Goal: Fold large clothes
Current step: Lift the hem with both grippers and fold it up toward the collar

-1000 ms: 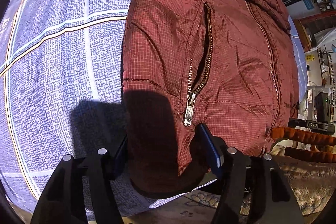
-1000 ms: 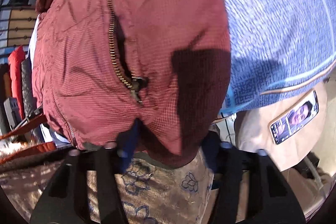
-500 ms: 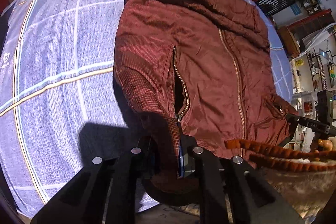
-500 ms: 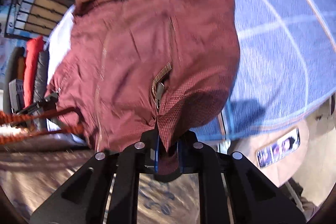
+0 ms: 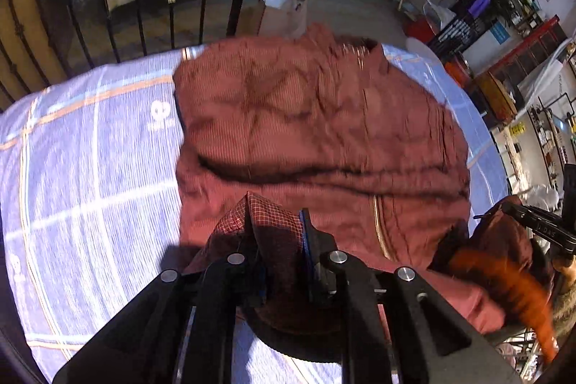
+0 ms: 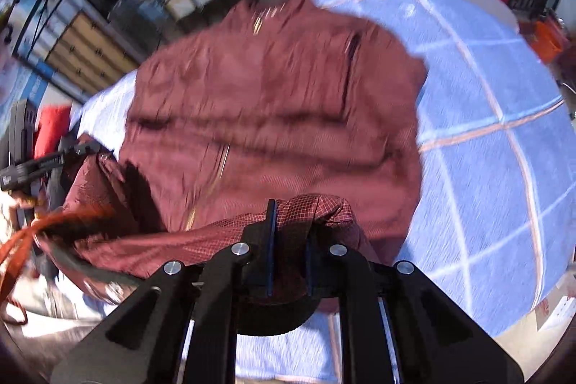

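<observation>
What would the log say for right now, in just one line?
step: folding jacket | left gripper: shut on hem | right gripper: shut on hem | hem: lifted off bed | view: blurred

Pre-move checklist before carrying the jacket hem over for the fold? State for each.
1. Left gripper shut on the jacket hem: ok.
2. Right gripper shut on the hem: ok.
3. Hem lifted off the bedsheet at both grips: ok.
4. Collar end lying on the bedsheet: ok.
5. Hem level between the grippers: cannot tell, frames blurred.
6. Main zipper closed full length: cannot tell.
</observation>
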### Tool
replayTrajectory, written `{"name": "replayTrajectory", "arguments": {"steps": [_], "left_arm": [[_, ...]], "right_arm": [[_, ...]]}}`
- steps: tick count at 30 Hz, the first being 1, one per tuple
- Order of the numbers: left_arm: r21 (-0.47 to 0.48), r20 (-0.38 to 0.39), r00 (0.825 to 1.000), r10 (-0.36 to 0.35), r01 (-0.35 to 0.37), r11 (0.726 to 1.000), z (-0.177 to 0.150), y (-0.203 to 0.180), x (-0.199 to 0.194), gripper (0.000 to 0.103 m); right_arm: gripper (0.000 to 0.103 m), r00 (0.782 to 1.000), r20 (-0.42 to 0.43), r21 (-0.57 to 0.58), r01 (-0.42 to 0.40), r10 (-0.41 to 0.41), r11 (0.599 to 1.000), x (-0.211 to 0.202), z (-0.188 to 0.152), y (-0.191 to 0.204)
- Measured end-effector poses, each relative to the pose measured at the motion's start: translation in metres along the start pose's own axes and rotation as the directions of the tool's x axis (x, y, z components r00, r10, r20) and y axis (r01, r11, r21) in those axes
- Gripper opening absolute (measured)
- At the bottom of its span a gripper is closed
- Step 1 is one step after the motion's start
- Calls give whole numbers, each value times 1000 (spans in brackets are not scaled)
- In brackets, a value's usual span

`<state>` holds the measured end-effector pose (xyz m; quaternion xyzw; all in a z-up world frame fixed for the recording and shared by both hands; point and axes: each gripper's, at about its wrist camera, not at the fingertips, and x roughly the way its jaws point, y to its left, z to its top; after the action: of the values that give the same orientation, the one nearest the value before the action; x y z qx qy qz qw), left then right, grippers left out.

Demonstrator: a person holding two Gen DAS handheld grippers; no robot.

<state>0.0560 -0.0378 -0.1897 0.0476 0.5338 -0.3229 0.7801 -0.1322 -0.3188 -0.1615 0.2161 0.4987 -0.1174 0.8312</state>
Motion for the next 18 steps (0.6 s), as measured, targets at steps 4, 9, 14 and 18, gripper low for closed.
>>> {"name": "replayTrajectory", "arguments": {"steps": [4, 9, 14, 18], "left_arm": [[-41, 53, 998, 41, -39, 998, 42, 14, -8, 13], [-15, 64, 991, 115, -114, 993, 78, 10, -4, 13], [-9, 70, 988, 139, -139, 990, 104, 4, 11, 13], [-45, 65, 990, 122, -119, 992, 123, 10, 24, 13]], "right_arm": [[13, 997, 72, 70, 22, -27, 997, -12, 45, -25], [13, 993, 104, 120, 50, -63, 991, -9, 91, -43], [13, 992, 100, 170, 56, -73, 984, 12, 123, -54], [13, 993, 93, 182, 60, -78, 981, 23, 138, -60]]}}
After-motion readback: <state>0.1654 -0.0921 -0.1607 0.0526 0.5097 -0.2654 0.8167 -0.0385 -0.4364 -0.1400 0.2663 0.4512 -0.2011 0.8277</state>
